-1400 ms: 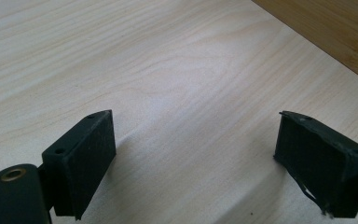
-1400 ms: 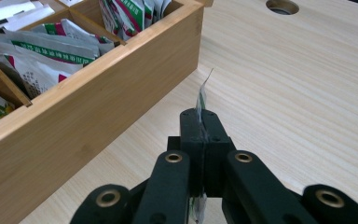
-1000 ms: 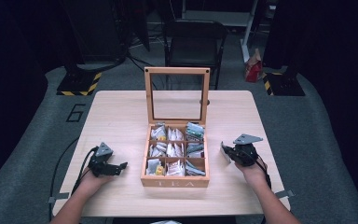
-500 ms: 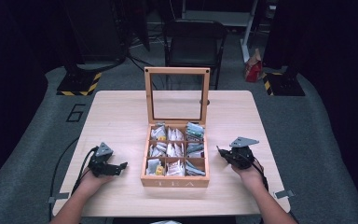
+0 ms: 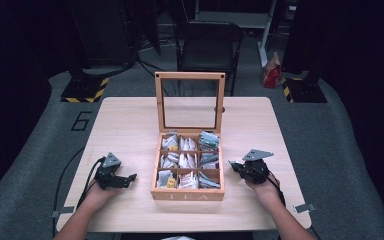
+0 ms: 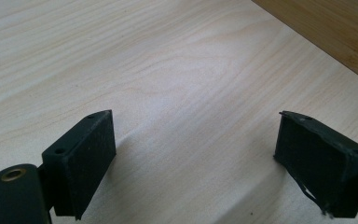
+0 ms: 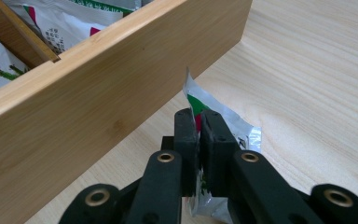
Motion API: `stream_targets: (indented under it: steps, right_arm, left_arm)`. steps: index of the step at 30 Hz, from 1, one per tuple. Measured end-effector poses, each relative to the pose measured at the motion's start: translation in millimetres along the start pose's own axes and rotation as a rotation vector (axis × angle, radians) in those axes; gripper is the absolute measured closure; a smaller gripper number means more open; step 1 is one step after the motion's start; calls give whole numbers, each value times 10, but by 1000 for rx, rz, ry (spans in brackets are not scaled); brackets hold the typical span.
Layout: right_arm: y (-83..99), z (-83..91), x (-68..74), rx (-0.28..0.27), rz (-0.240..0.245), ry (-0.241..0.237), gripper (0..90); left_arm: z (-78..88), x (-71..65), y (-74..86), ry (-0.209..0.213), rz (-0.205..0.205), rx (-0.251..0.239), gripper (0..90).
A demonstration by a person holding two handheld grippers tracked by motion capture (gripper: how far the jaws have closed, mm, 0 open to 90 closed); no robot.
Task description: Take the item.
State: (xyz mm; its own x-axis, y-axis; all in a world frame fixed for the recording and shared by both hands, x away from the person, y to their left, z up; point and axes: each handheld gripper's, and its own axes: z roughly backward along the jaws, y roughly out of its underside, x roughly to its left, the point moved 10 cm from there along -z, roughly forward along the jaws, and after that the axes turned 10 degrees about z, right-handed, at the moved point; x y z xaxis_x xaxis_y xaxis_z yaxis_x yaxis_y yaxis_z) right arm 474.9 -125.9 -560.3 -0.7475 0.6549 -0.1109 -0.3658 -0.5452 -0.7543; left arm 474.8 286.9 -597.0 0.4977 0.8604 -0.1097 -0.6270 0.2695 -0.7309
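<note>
A wooden tea box (image 5: pixel 187 196) sits mid-table with its glass lid (image 5: pixel 190 75) standing upright. Its compartments hold several tea sachets (image 5: pixel 180 161). My right gripper (image 5: pixel 235 166) is just to the right of the box, low over the table. In the right gripper view its jaws (image 7: pixel 198 115) are shut on a silver sachet (image 7: pixel 235 127) with green and red print, close to the box's outer wall (image 7: pixel 98 112). My left gripper (image 5: pixel 129 179) rests to the left of the box. It is open (image 6: pixel 196 119) over bare wood, with the box's side (image 6: pixel 335 28) ahead.
The light wooden table (image 5: pixel 130 125) has free room behind and beside the box. A dark folding chair (image 5: pixel 207 45) stands beyond the far edge. Cables trail from both grippers toward the front edge.
My right gripper has drifted slightly left, toward the box's right wall, with the sachet in it. The left gripper has stayed put.
</note>
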Motion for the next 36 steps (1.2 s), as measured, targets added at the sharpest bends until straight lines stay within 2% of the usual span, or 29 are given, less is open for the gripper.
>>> stream_targets:
  steps: [2, 7, 12, 16, 17, 24, 31, 36]
  right_arm:
    - [-4, 10, -6, -3, 1, 1, 778]
    - [-30, 23, 3, -15, -43, -14, 662]
    - [-76, 57, 5, -32, -39, -10, 569]
    - [-144, 103, 23, -52, -34, -12, 560]
    - [-166, 119, 18, -59, -20, -10, 559]
    - [-227, 208, -20, -71, -37, 10, 551]
    - [-198, 318, -75, -81, -50, 40, 541]
    - [-144, 374, -41, -83, -45, 56, 517]
  left_arm:
    - [0, 0, 0, 0, 0, 0, 118]
    - [0, 0, 0, 0, 0, 0, 118]
    - [1, 2, 0, -1, -3, 0, 117]
    - [1, 2, 0, -1, -3, 0, 118]
    - [0, 0, 1, 0, 0, 0, 117]
    - [0, 1, 0, 0, -1, 0, 118]
    - [0, 0, 0, 0, -1, 0, 118]
    - [0, 1, 0, -1, -1, 0, 118]
